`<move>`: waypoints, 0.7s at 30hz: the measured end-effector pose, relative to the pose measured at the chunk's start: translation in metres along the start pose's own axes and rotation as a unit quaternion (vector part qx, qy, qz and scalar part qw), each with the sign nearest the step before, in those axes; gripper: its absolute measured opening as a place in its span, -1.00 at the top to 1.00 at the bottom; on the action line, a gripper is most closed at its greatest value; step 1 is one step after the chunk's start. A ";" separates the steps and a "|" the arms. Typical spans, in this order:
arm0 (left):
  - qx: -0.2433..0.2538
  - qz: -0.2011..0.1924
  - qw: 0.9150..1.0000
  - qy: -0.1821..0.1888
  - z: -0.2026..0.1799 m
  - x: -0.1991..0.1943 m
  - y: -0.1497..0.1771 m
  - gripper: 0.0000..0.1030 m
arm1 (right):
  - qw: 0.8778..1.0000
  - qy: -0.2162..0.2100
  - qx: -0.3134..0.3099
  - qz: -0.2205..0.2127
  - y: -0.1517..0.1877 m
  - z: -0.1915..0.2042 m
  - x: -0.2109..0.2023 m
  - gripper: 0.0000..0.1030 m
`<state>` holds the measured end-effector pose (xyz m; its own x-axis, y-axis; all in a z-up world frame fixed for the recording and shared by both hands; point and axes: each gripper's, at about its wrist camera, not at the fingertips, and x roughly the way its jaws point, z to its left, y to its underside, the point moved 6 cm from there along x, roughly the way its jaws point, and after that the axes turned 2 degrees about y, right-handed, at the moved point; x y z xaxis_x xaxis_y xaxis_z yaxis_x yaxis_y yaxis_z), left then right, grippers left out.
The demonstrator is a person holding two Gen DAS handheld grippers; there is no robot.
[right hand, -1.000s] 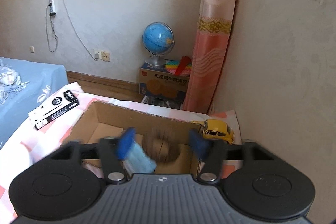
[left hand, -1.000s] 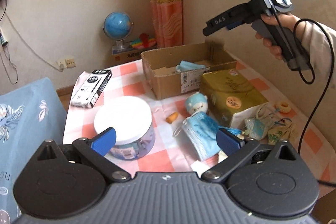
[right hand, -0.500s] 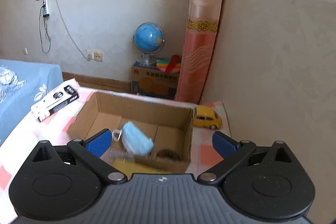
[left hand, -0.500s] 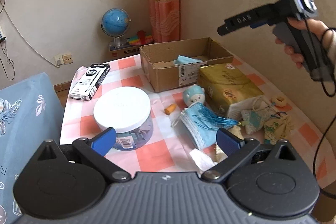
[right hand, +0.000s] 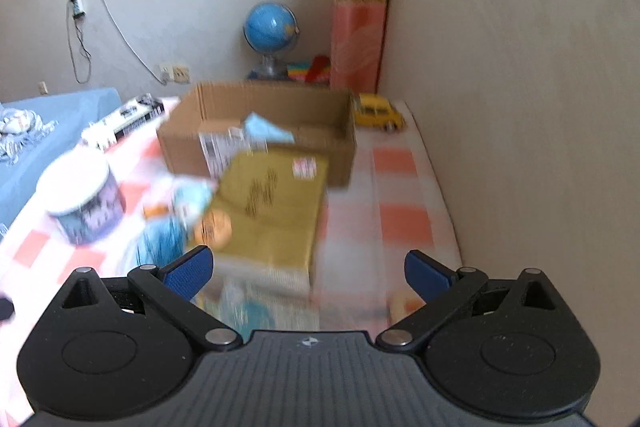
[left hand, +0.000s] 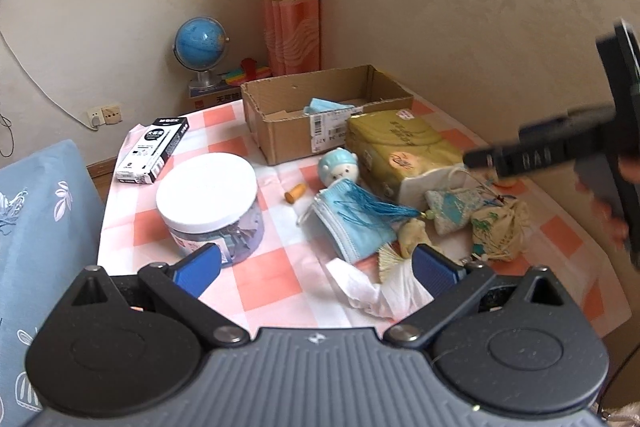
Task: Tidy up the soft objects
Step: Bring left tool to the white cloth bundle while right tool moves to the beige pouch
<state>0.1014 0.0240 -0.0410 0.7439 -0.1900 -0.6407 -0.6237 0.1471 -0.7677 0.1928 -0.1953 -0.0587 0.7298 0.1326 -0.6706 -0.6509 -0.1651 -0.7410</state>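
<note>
A cardboard box (left hand: 280,131) stands at the back of the checked table with a blue face mask (left hand: 320,105) inside; both also show blurred in the right wrist view, the box (right hand: 184,139) and the mask (right hand: 264,129). A stack of blue masks (left hand: 356,227) with a teal tassel lies mid-table beside a blue-capped doll head (left hand: 340,169), two fabric sachets (left hand: 448,207) and a crumpled tissue (left hand: 376,291). My left gripper (left hand: 316,263) is open and empty above the near table edge. My right gripper (right hand: 308,269) is open and empty, above the yellow tissue pack (right hand: 272,203).
A white-lidded jar (left hand: 208,199) stands front left, a black-and-white carton (left hand: 154,149) behind it. A small orange piece (left hand: 294,193) lies mid-table. A yellow toy car (right hand: 378,113) sits by the wall. A blue bed (left hand: 36,227) borders the left; a globe (left hand: 200,43) stands beyond.
My right gripper opened, let the blue mask fall into the box, then drew back toward me over the tissue pack. My left gripper pulled back and rose slightly.
</note>
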 end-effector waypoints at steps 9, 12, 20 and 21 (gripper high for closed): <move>0.010 0.014 1.000 0.004 -0.009 0.003 0.009 -0.97 | 0.999 0.016 0.003 0.039 0.051 0.006 0.013 -1.00; 0.014 0.023 1.000 0.005 -0.012 0.006 0.012 -0.97 | 0.998 0.028 0.007 0.049 0.057 0.007 0.022 -1.00; 0.028 0.052 0.998 0.026 -0.022 0.023 0.020 -0.97 | 0.997 0.044 0.023 0.059 0.074 -0.010 0.026 -1.00; 0.031 0.057 0.997 0.031 -0.024 0.027 0.022 -0.97 | 0.997 0.043 0.028 0.061 0.076 -0.013 0.025 -1.00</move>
<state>0.1020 -0.0016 -0.0746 0.6517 -0.2273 -0.7236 -0.6857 0.2311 -0.6902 0.1640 -0.2176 -0.1313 0.6589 0.0308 -0.7516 -0.7441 -0.1203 -0.6572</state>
